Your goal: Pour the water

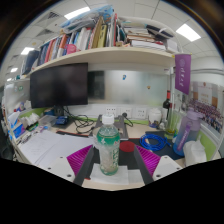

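A clear plastic water bottle stands upright between the two fingers, its white cap on top and a pale label around its middle. The magenta pads sit close against the bottle on either side, the fingers drawn in to about the bottle's width; whether both actually press on it I cannot tell from here. The bottle's base seems to rest near a pale sheet or box lying on the tabletop just under the fingers.

Taking the bottle as the landmark: behind it and to its left a dark monitor stands against the wall, with cables and small clutter on the tabletop below it. Directly above the bottle runs a long white shelf packed with upright books and stacked papers. To the bottle's right stands a translucent purplish jug or bottle, and just in front of that a pale green item, too small to name. Between the bottle and that jug lies something blue. Farther right of the bottle, a purple banner hangs on the wall. Ceiling lights glow well above the shelf.
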The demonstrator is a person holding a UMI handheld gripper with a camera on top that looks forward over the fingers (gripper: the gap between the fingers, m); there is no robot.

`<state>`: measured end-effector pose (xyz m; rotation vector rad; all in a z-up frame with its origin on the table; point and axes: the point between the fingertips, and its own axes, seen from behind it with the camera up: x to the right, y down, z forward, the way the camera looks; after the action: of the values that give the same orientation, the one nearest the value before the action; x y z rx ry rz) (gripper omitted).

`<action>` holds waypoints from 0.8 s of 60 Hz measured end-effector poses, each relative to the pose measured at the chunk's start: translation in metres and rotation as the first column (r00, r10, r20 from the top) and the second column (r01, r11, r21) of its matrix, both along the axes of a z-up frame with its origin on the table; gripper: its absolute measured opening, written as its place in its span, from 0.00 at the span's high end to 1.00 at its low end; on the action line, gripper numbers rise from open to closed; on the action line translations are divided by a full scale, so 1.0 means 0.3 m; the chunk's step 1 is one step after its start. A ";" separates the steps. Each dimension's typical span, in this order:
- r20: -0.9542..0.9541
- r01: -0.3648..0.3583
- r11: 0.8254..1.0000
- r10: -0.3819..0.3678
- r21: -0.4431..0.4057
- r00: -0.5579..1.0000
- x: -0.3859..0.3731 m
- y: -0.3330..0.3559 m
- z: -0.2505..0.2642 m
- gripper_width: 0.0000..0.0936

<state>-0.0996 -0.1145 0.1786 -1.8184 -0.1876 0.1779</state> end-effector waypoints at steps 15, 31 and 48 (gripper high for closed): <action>0.020 0.088 0.996 -0.088 0.027 0.996 -0.266 0.369 -0.225 0.18; -0.009 0.187 0.981 -0.187 0.052 0.982 -0.225 0.446 -0.260 0.49; 0.087 0.169 0.983 -0.175 0.065 0.981 -0.250 0.501 -0.259 0.67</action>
<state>-0.1745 0.0359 0.1009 -1.7767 -0.0982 -0.0331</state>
